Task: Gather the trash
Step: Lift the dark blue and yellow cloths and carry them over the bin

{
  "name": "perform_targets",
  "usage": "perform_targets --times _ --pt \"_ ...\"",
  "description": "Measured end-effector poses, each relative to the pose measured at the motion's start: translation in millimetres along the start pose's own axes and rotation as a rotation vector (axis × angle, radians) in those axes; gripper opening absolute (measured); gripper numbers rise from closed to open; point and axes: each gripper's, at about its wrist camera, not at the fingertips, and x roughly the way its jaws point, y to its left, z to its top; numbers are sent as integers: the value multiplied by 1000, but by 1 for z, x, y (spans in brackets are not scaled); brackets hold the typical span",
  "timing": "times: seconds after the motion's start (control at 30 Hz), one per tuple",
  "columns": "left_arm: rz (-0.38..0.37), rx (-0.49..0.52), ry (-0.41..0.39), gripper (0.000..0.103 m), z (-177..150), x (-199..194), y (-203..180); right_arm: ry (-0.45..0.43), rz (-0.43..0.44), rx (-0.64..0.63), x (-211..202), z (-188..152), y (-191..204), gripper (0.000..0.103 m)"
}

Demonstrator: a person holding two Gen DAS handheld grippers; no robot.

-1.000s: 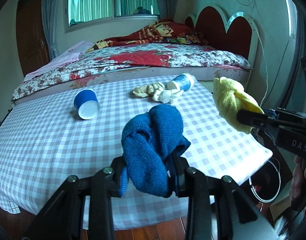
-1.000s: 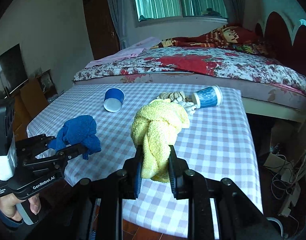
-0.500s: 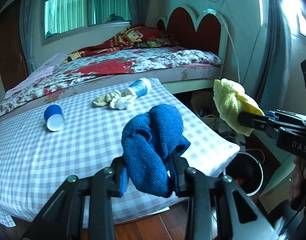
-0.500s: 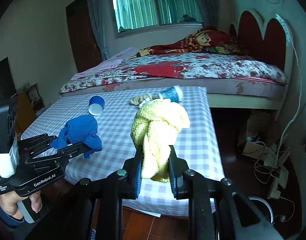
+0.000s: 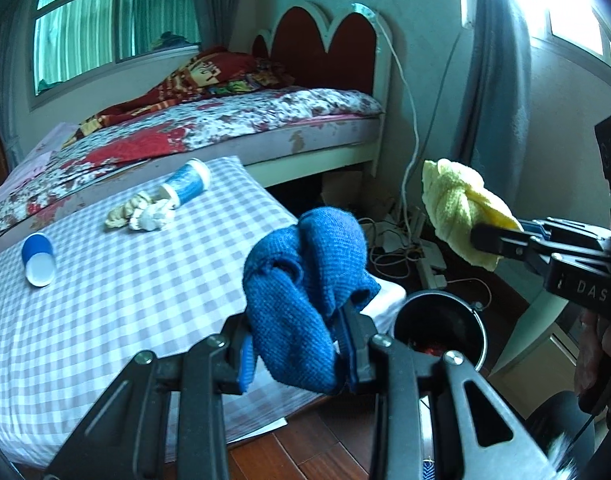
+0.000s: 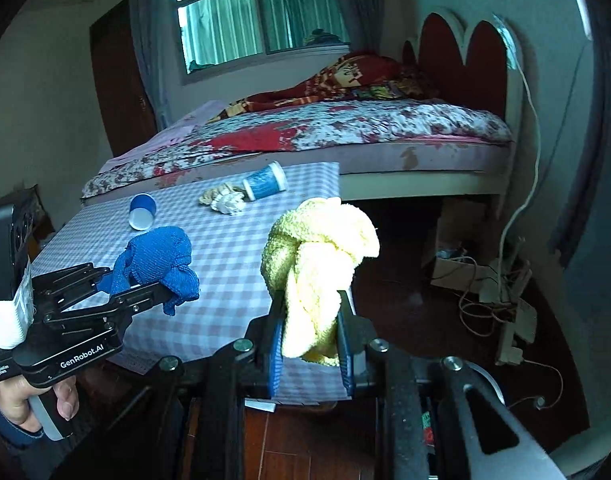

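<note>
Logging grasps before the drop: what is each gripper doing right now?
Left gripper: closed on the blue cloth.
Right gripper: closed on the yellow cloth.

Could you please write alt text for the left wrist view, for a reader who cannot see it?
The left gripper clamps a knotted blue cloth near an open black bin on the wooden floor, while the right gripper holds a yellow cloth at right. Behind, a checked tablecloth carries two tipped blue cups and crumpled scraps.
</note>
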Motion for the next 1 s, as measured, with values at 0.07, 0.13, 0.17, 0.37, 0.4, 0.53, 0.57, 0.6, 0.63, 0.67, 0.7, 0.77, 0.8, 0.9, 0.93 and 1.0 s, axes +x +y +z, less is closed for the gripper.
perform_targets --times 0.07,0.13,0.17,0.37,0.4,0.53,0.57,0.6,0.63,0.67,0.7,0.77,0.8,0.9,0.93,1.0 --pt "-22 11 9 34 1 6 -11 5 -19 14 -5 -5 -11 24" --pt "-45 26 17 34 1 13 -23 5 -32 26 -11 -11 -21 24" --pt "-55 31 20 34 1 15 -29 7 -41 31 -13 -14 -26 24" --pt "-120 61 49 34 0 31 -61 34 -89 71 -24 -31 -56 24" --pt "-129 64 54 34 0 34 -65 39 -97 75 -25 -34 -60 24" --pt "-166 90 74 34 -4 43 -86 68 -122 92 -29 -47 -78 24" --pt "-175 95 80 34 -5 48 -90 75 -125 96 -29 -50 -82 24" --pt "-183 102 87 34 -6 51 -96 81 -132 99 -30 -54 -86 24" --pt "-189 108 92 34 -6 53 -100 88 -138 101 -30 -57 -90 24" --pt "-197 116 98 34 -7 57 -106 95 -146 104 -31 -61 -94 24" --pt "-203 122 104 34 -8 60 -110 101 -151 108 -32 -64 -98 24" --pt "-215 134 119 34 -10 68 -119 117 -160 121 -33 -72 -109 24" --pt "-221 137 127 34 -11 71 -123 126 -165 126 -32 -76 -114 24" --pt "-244 149 162 34 -16 85 -136 163 -175 137 -29 -88 -130 24" --pt "-250 152 170 34 -17 88 -139 173 -177 139 -28 -92 -133 24" --pt "-264 158 192 34 -20 98 -146 197 -176 139 -24 -100 -141 24"
